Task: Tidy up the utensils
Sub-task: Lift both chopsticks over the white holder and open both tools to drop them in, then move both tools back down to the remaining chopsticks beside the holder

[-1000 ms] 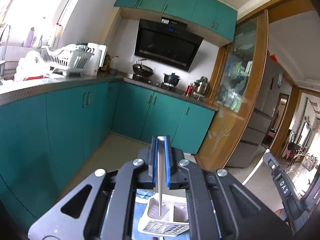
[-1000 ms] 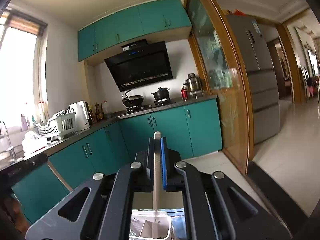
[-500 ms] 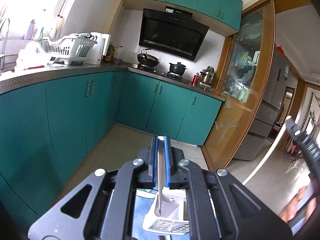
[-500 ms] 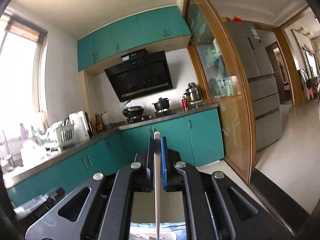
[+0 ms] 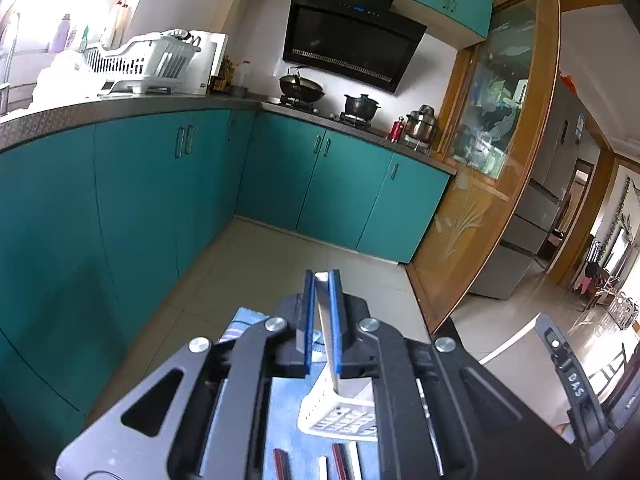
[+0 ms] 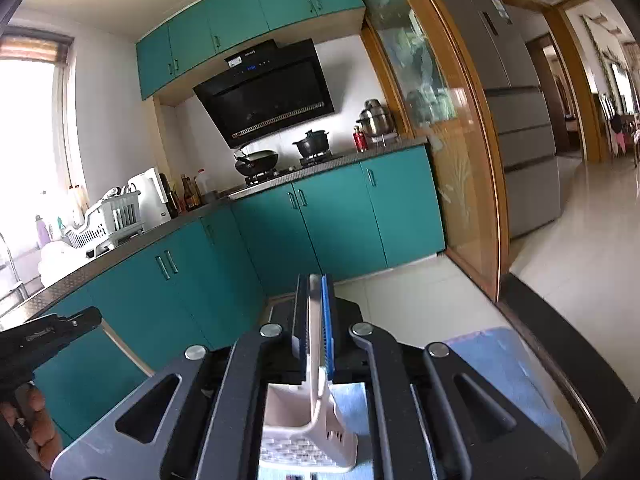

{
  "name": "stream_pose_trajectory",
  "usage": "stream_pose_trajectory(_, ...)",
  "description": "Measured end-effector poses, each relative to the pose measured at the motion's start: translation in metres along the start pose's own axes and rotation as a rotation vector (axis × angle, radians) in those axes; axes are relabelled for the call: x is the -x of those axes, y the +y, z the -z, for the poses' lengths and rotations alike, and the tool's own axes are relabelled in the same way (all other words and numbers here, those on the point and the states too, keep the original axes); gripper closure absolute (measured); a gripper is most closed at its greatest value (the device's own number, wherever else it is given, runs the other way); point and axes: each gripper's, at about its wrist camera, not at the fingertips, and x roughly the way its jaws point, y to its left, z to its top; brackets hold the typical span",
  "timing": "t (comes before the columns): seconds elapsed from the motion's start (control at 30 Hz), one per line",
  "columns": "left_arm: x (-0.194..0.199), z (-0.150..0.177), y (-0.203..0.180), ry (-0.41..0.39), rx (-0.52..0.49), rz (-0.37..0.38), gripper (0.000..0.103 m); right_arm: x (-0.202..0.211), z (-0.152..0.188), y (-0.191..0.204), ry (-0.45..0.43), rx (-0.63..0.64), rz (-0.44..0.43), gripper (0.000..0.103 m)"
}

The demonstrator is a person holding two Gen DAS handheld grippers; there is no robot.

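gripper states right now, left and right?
Left gripper: shut on a metal utensil.
Right gripper: shut on a white utensil.

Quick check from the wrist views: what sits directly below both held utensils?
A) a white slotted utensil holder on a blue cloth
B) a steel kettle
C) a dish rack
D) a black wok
A: the white slotted utensil holder stands on the blue cloth, right under the utensil clamped in the right gripper.
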Motion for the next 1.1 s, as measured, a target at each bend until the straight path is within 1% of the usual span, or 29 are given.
stream_pose_trajectory(0.03, 0.002, 0.002, 0.001, 0.001, 0.001, -0.005, 0.096, 0.004, 0.001, -0.002, 0.0, -0.003, 0.005, 0.086)
stream_pose_trajectory(0.1, 0.009, 0.003, 0.004, -0.013, 0.001, -0.013, 0.096, 0.016, 0.002, -0.004, -0.012, -0.005, 0.013, 0.078)
stream_pose_trajectory(0.13, 0.012, 0.003, 0.005, -0.019, 0.0, -0.014, 0.092, 0.025, 0.003, -0.004, -0.017, -0.004, 0.013, 0.075)
stream_pose_trajectory(0.2, 0.026, 0.004, 0.011, -0.043, -0.005, -0.027, 0.084, 0.04, 0.005, -0.007, -0.021, -0.005, 0.011, 0.073)
stream_pose_trajectory(0.23, 0.034, 0.007, 0.016, -0.051, -0.002, -0.035, 0.077, 0.054, 0.009, -0.008, -0.023, -0.006, 0.007, 0.071)
stream_pose_trajectory(0.3, 0.049, 0.012, 0.028, -0.054, -0.004, -0.052, 0.069, 0.077, 0.021, -0.014, -0.013, -0.01, 0.006, 0.071)
stream_pose_trajectory(0.33, 0.057, 0.018, 0.036, -0.043, -0.008, -0.072, 0.066, 0.085, 0.028, -0.017, -0.004, -0.015, 0.006, 0.071)
stream_pose_trajectory(0.37, 0.063, 0.026, 0.044, -0.019, -0.015, -0.097, 0.061, 0.096, 0.039, -0.022, 0.026, -0.025, 0.013, 0.071)
stream_pose_trajectory(0.4, 0.064, 0.032, 0.049, 0.009, -0.024, -0.114, 0.058, 0.103, 0.053, -0.026, 0.066, -0.034, 0.026, 0.071)
stream_pose_trajectory(0.47, 0.058, 0.061, 0.063, 0.121, -0.063, -0.151, 0.052, 0.1, 0.081, -0.03, 0.192, -0.027, 0.043, 0.071)
stream_pose_trajectory(0.5, 0.052, 0.072, 0.067, 0.16, -0.071, -0.156, 0.052, 0.09, 0.098, -0.029, 0.297, -0.007, 0.044, 0.071)
stream_pose_trajectory(0.57, 0.034, 0.104, 0.076, 0.277, -0.08, -0.142, 0.052, 0.065, 0.14, -0.021, 0.505, 0.044, 0.03, 0.071)
stream_pose_trajectory(0.6, 0.02, 0.125, 0.08, 0.352, -0.069, -0.125, 0.052, 0.054, 0.161, -0.013, 0.582, 0.069, 0.01, 0.071)
stream_pose_trajectory(0.63, 0.01, 0.138, 0.082, 0.406, -0.064, -0.12, 0.055, 0.046, 0.178, -0.005, 0.641, 0.085, -0.011, 0.071)
stream_pose_trajectory(0.7, -0.005, 0.162, 0.082, 0.498, -0.053, -0.091, 0.058, 0.035, 0.196, 0.008, 0.71, 0.093, -0.04, 0.071)
stream_pose_trajectory(0.77, -0.012, 0.173, 0.08, 0.532, -0.055, -0.085, 0.063, 0.026, 0.206, 0.019, 0.743, 0.11, -0.042, 0.071)
stream_pose_trajectory(0.87, -0.018, 0.181, 0.074, 0.549, -0.066, -0.075, 0.063, 0.014, 0.215, 0.03, 0.785, 0.141, 0.007, 0.072)
stream_pose_trajectory(0.93, -0.02, 0.185, 0.072, 0.555, -0.071, -0.069, 0.063, 0.012, 0.216, 0.028, 0.78, 0.114, 0.016, 0.076)
stream_pose_trajectory(0.97, -0.021, 0.187, 0.071, 0.56, -0.074, -0.066, 0.063, 0.012, 0.216, 0.027, 0.779, 0.098, 0.025, 0.08)
stream_pose_trajectory(1.0, -0.023, 0.187, 0.07, 0.565, -0.076, -0.067, 0.063, 0.012, 0.216, 0.026, 0.777, 0.087, 0.043, 0.088)
stream_pose_trajectory(1.1, -0.033, 0.188, 0.065, 0.583, -0.082, -0.063, 0.063, 0.015, 0.214, 0.019, 0.773, 0.031, 0.057, 0.093)
